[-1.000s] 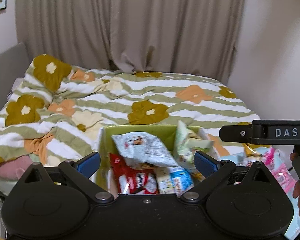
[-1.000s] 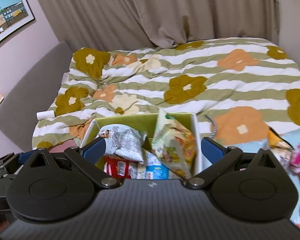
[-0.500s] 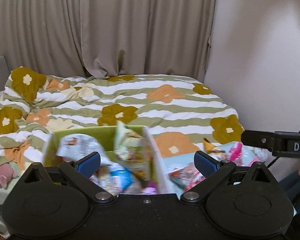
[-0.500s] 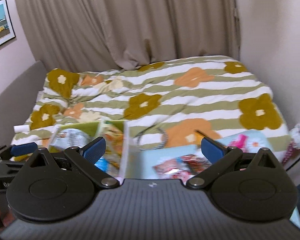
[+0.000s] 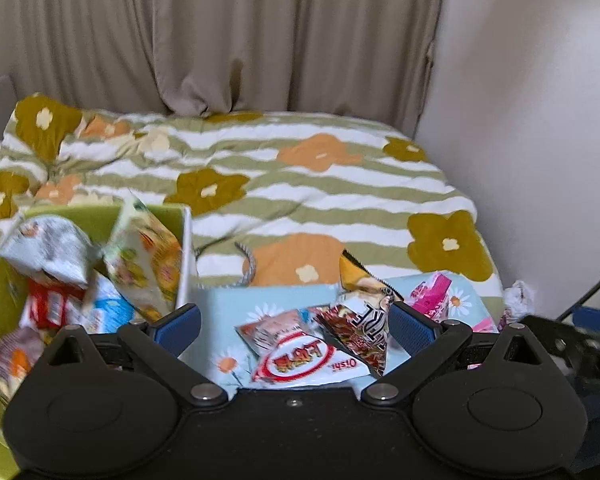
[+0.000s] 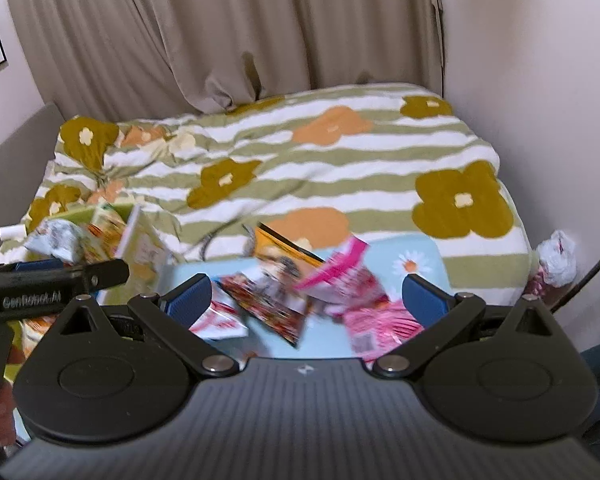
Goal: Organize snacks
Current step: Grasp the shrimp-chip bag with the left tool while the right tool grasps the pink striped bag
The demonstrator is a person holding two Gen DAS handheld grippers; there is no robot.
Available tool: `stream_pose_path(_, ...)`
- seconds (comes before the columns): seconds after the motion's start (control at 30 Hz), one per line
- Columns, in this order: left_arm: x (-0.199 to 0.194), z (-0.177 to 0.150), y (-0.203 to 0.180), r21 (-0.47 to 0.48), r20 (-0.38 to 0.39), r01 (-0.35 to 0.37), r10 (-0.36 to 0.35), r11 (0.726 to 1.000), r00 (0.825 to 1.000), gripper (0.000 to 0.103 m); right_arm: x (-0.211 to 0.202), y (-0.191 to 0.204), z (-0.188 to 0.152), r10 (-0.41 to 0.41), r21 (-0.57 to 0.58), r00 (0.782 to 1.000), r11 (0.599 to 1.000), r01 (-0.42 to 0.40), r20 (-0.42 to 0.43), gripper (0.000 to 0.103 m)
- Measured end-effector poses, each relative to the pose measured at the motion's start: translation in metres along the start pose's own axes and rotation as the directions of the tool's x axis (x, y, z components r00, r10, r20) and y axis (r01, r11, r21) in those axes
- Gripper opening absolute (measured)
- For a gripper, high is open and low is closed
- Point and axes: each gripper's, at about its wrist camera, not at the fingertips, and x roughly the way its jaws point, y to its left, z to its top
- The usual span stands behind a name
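A green box at the left holds several snack bags, among them a silver bag and a green-orange bag. Loose snacks lie on a light blue floral mat: a red-and-white pack, a dark patterned pack and pink packs. My left gripper hangs open above the red-and-white pack, holding nothing. My right gripper is open over the dark pack and the pink packs, also holding nothing. The box shows at the left of the right wrist view.
The mat and box rest on a bed with a green-striped floral cover. Curtains hang behind and a wall bounds the right side. A white plastic bag sits at the bed's right edge. A grey headboard stands left.
Both grippers have swung from the green box to the right, over the loose snacks on the blue mat. Both stay open with nothing held.
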Motion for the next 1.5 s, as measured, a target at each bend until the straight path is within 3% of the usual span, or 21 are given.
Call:
stream_pose_path(0.4, 0.088, -0.005, -0.015, 0.003, -0.169, -0.105, 0.104, 0.994, 0.98, 0.099, 0.053, -0.046, -0.024, -0.026, -0.021, 0.995, 0.999, 0.024, -0.092, 0.103)
stream_pose_path(0.63, 0.136, -0.013, -0.011, 0.038, -0.278, -0.098, 0.105, 0.994, 0.955, 0.094, 0.087, -0.048, -0.033, -0.057, -0.032, 0.989, 0.998, 0.053, -0.134, 0.103)
stream_pose_path(0.93, 0.169, -0.023, -0.002, 0.036, -0.369, -0.073, 0.081, 0.997, 0.926, 0.093, 0.12, -0.036, -0.045, -0.135, -0.143, 0.976, 0.983, 0.111, -0.171, 0.103)
stream_pose_path(1.0, 0.174, -0.026, -0.001, 0.031, -0.387, -0.067, 0.074, 0.997, 0.919, 0.09, 0.124, -0.035, -0.047, -0.142, -0.155, 0.974, 0.981, 0.115, -0.178, 0.103)
stream_pose_path(1.13, 0.178, -0.034, 0.003, 0.009, -0.417, -0.052, 0.051, 0.999, 0.907, 0.071, 0.132, -0.034, -0.049, -0.152, -0.173, 0.97, 0.978, 0.12, -0.19, 0.103)
stream_pose_path(1.17, 0.178, -0.036, 0.004, 0.008, -0.42, -0.049, 0.047, 0.999, 0.906, 0.066, 0.134, -0.034, -0.049, -0.154, -0.174, 0.969, 0.977, 0.12, -0.193, 0.103)
stream_pose_path(1.5, 0.157, -0.045, 0.006, 0.019, -0.381, -0.05, 0.054, 0.999, 0.923, 0.063, 0.151, -0.032, -0.054, -0.185, -0.209, 0.96, 0.968, 0.14, -0.212, 0.103)
